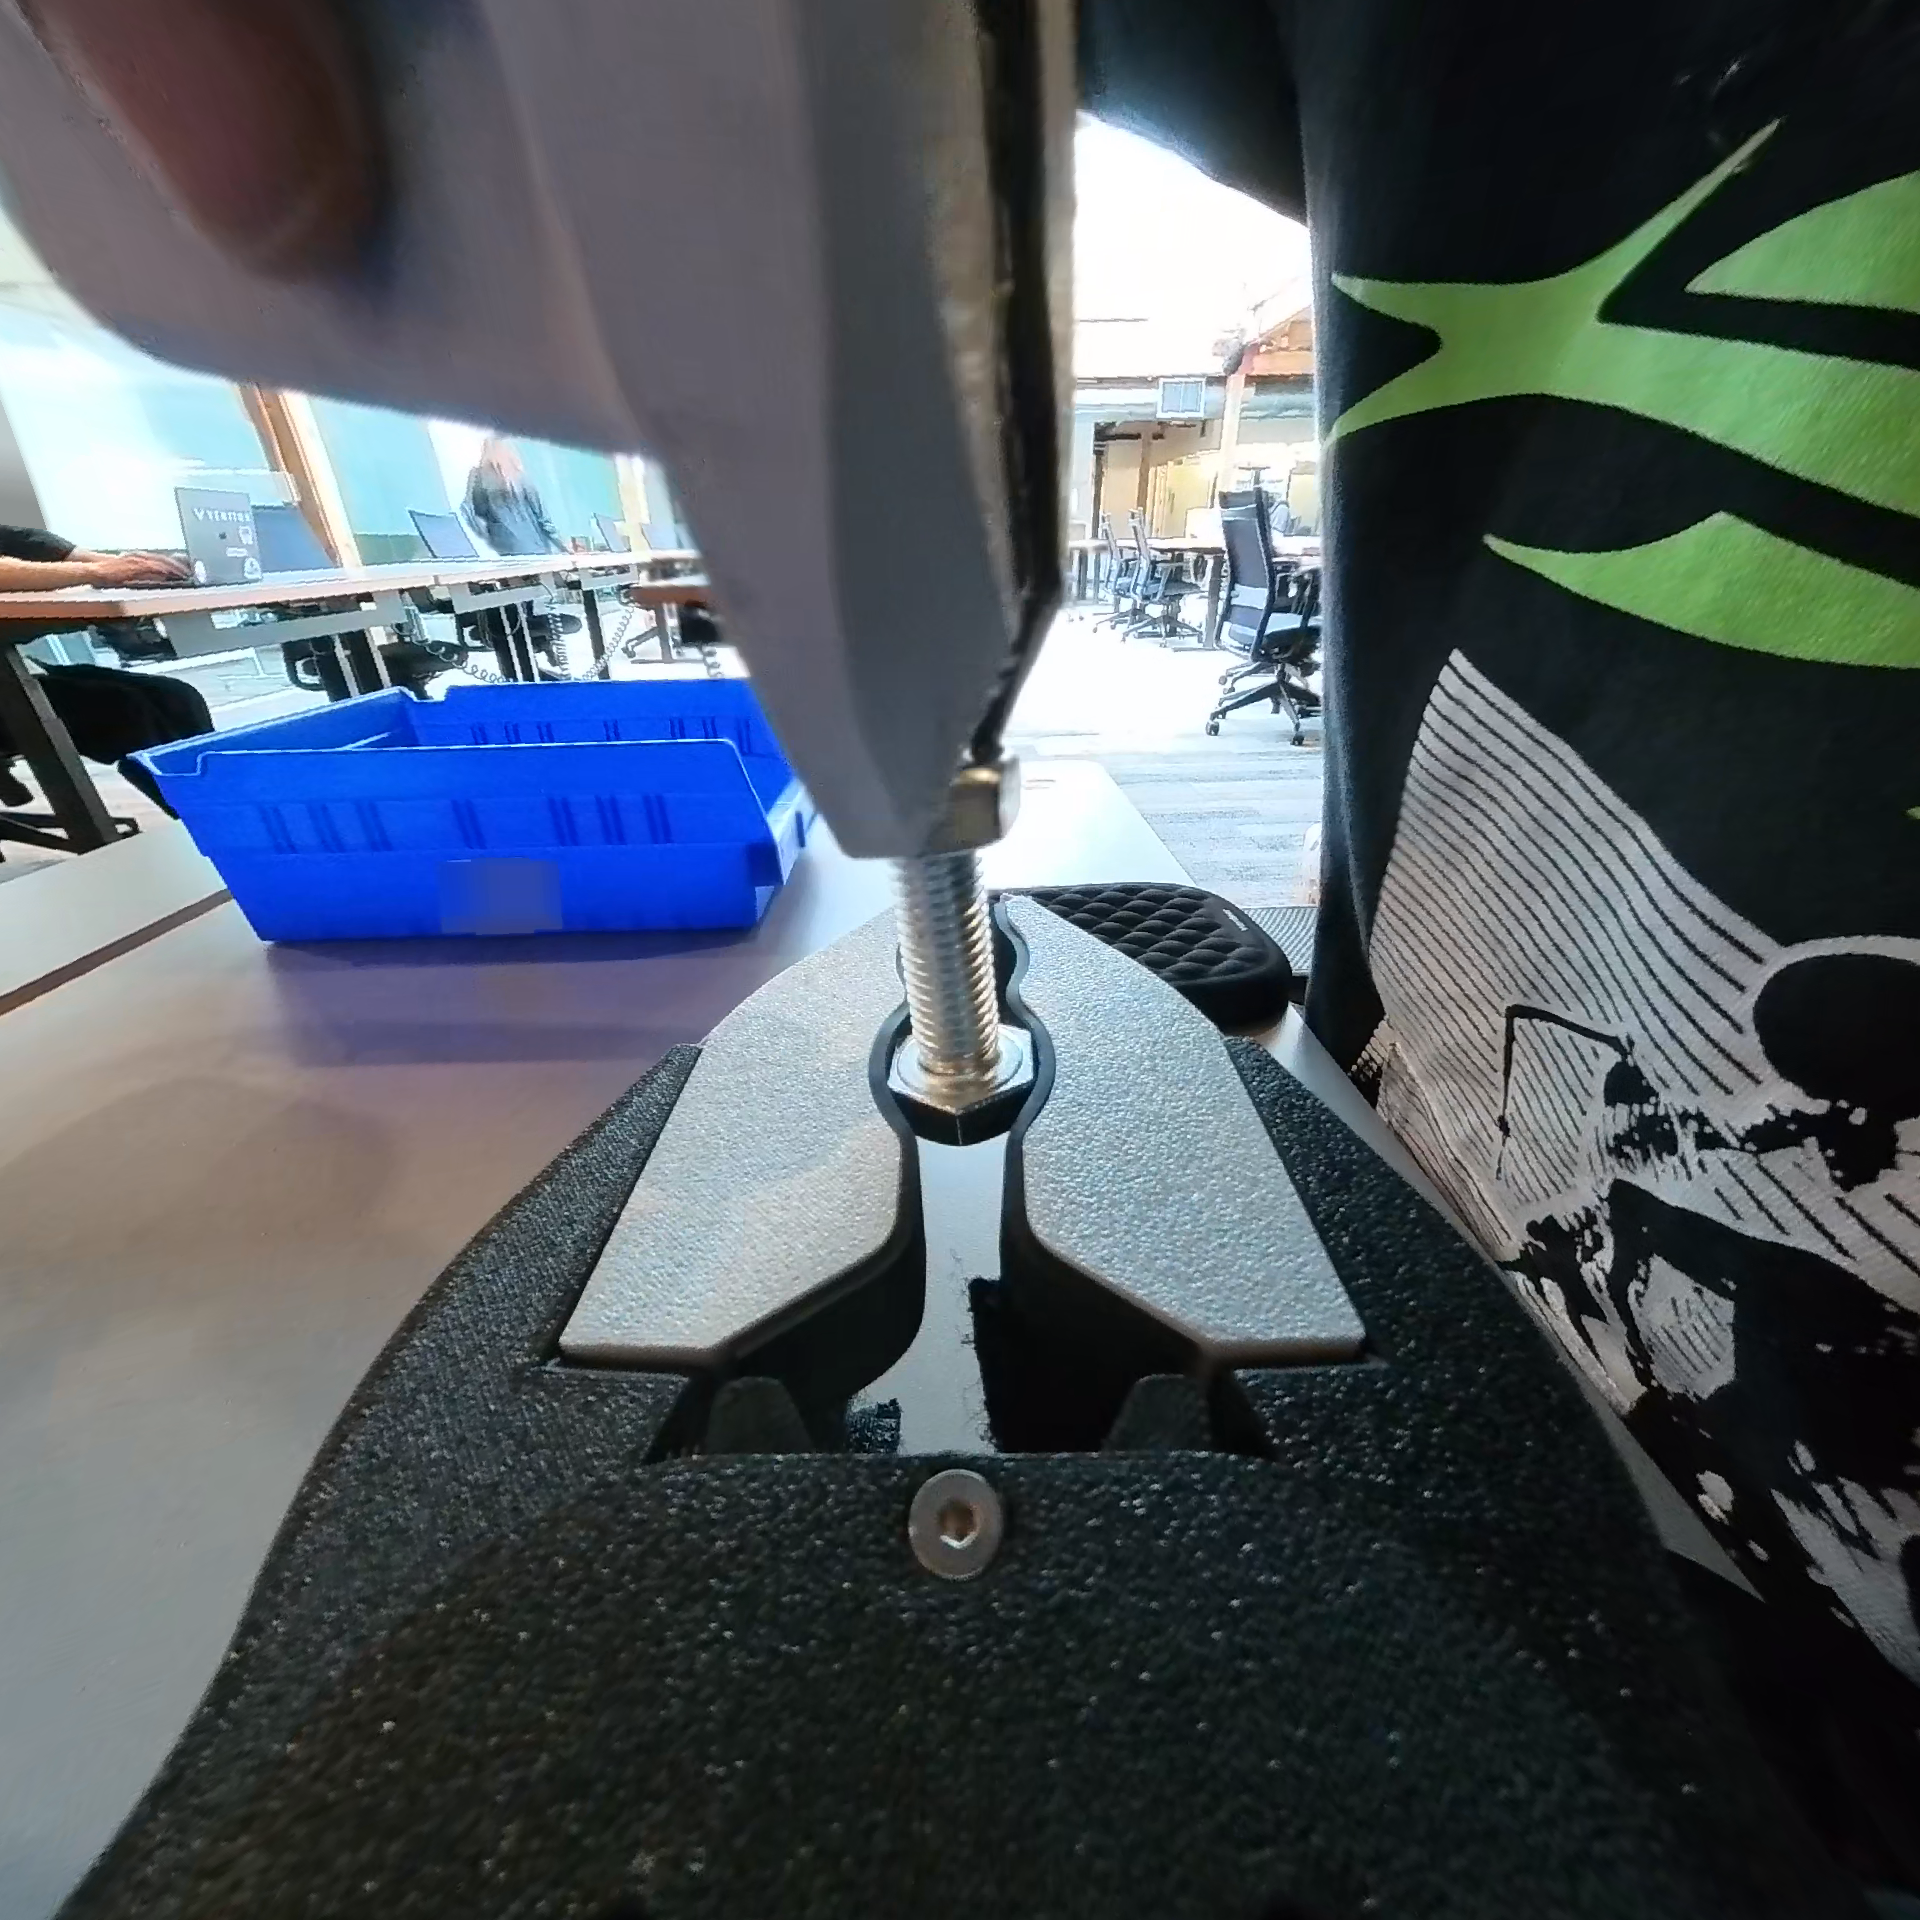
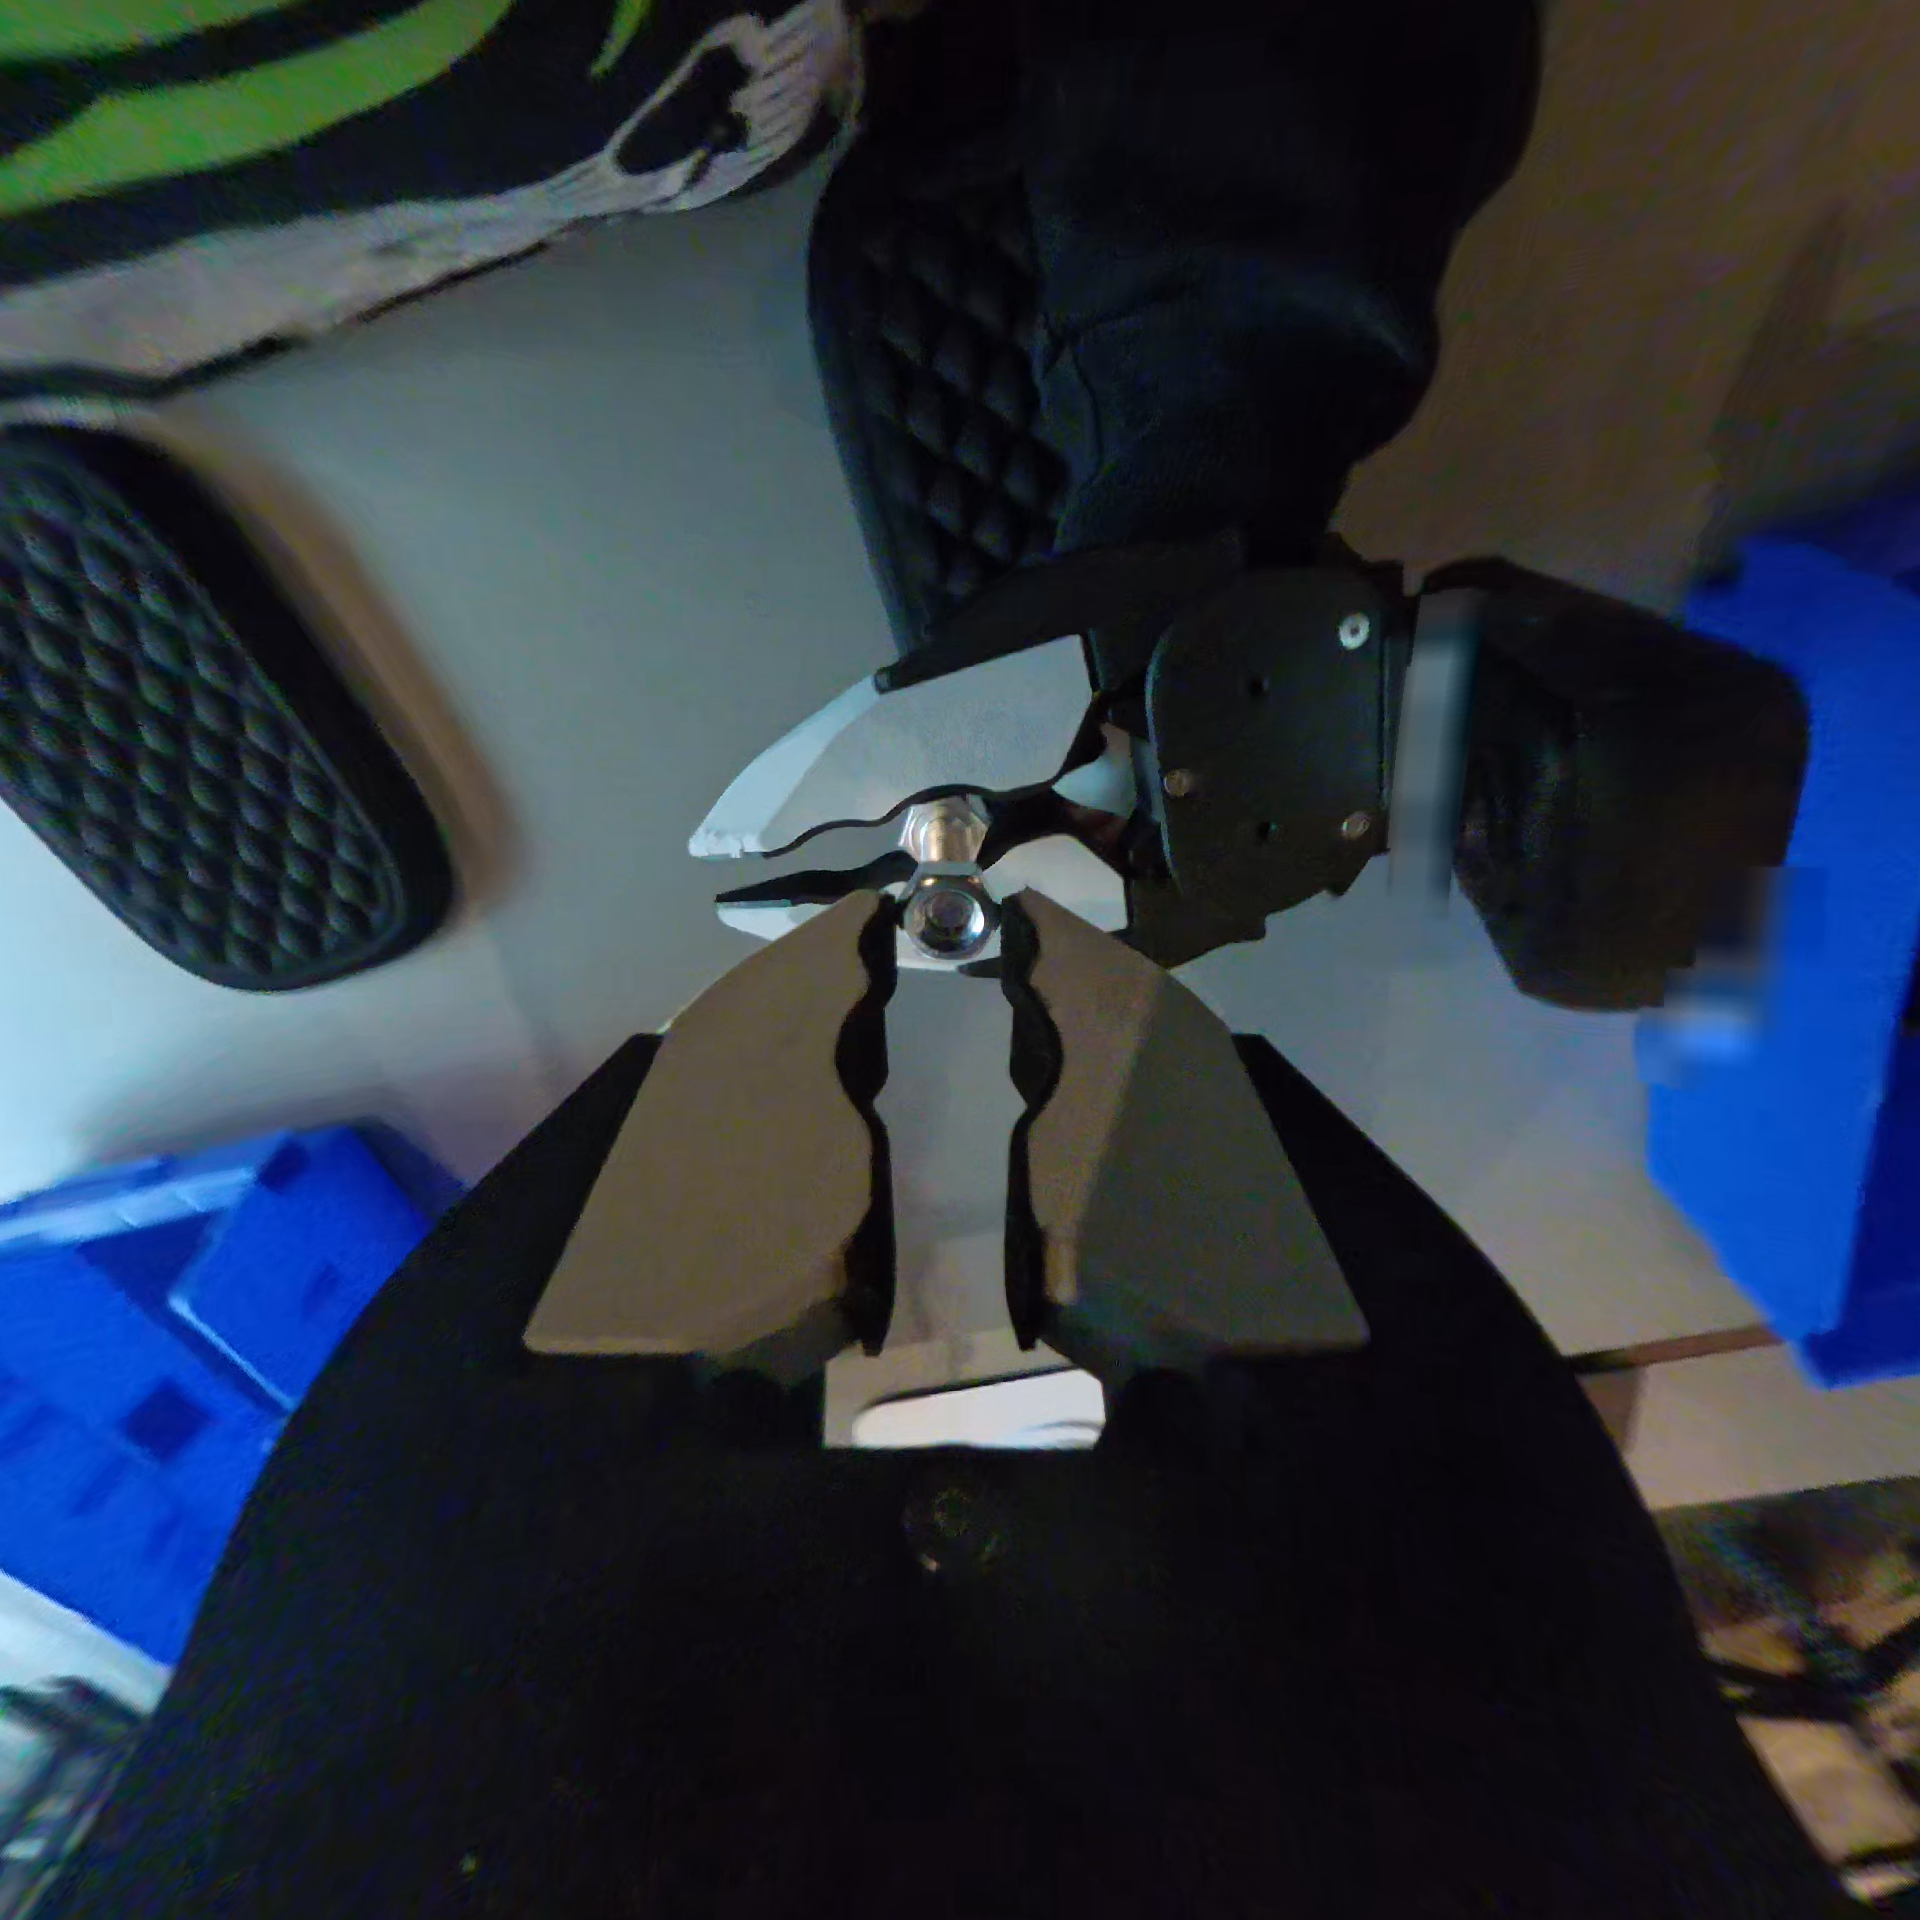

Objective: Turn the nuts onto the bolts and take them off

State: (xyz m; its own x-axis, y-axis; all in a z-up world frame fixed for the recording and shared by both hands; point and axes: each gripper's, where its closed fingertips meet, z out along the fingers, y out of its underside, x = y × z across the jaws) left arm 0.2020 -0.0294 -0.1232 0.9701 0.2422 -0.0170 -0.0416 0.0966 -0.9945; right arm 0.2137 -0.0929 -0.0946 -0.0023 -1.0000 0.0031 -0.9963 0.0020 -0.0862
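Observation:
A silver bolt [image 1: 940,956] stands upright, its hex head clamped between the left gripper's [image 1: 966,966] grey fingers. My right gripper comes down from above, and its fingertips [image 1: 914,790] pinch a silver nut [image 1: 982,800] at the top of the thread. In the right wrist view, which is motion-blurred, my right gripper [image 2: 945,914] looks straight down on the nut [image 2: 940,925], shut on it. The left gripper [image 2: 722,873] lies behind it, shut on the bolt head [image 2: 940,828]. Both are held above the grey table [image 1: 208,1143].
A blue bin [image 1: 499,821] stands on the table to the far left; blue bins also show in the right wrist view [image 2: 1766,1039] [image 2: 156,1299]. Black quilted pads [image 1: 1153,935] [image 2: 187,727] lie on the table. A person's dark printed shirt [image 1: 1610,727] fills the right side. Spacing between my two grippers at the tips: around 7 centimetres.

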